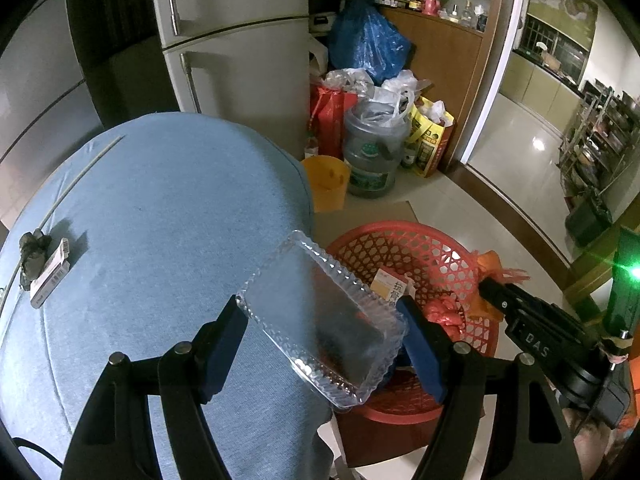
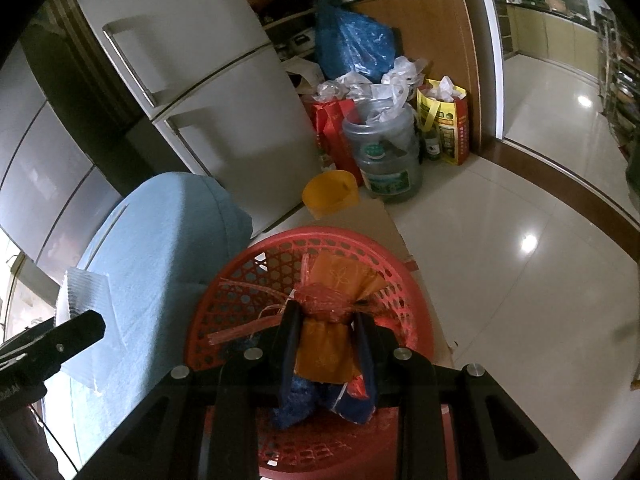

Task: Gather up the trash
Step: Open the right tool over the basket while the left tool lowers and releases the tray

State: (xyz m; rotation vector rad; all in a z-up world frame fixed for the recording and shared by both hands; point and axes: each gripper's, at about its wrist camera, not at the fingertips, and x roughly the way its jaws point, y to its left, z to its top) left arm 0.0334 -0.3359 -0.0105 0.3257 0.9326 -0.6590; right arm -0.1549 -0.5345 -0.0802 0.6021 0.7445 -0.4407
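My left gripper (image 1: 322, 314) is shut on a clear plastic tray (image 1: 320, 320) and holds it tilted over the right edge of the blue-covered table (image 1: 160, 220), partly above the red mesh basket (image 1: 420, 256). My right gripper (image 2: 326, 320) is shut on an orange wrapper with red strings (image 2: 326, 328), held above the same basket (image 2: 224, 300). The basket holds a yellow-white box (image 1: 390, 284) and red wrappers (image 1: 444, 316). The right gripper also shows in the left wrist view (image 1: 540, 328). A small white packet (image 1: 50, 276) and a dark lump (image 1: 34, 254) lie at the table's left.
A thin stick (image 1: 80, 178) lies on the table. A yellow bucket (image 1: 326, 182), a water jug (image 1: 374, 152), bags (image 1: 368, 44) and a fridge (image 1: 236, 52) stand behind the basket. Cardboard (image 2: 424, 304) lies under the basket. Tiled floor (image 2: 520, 220) stretches to the right.
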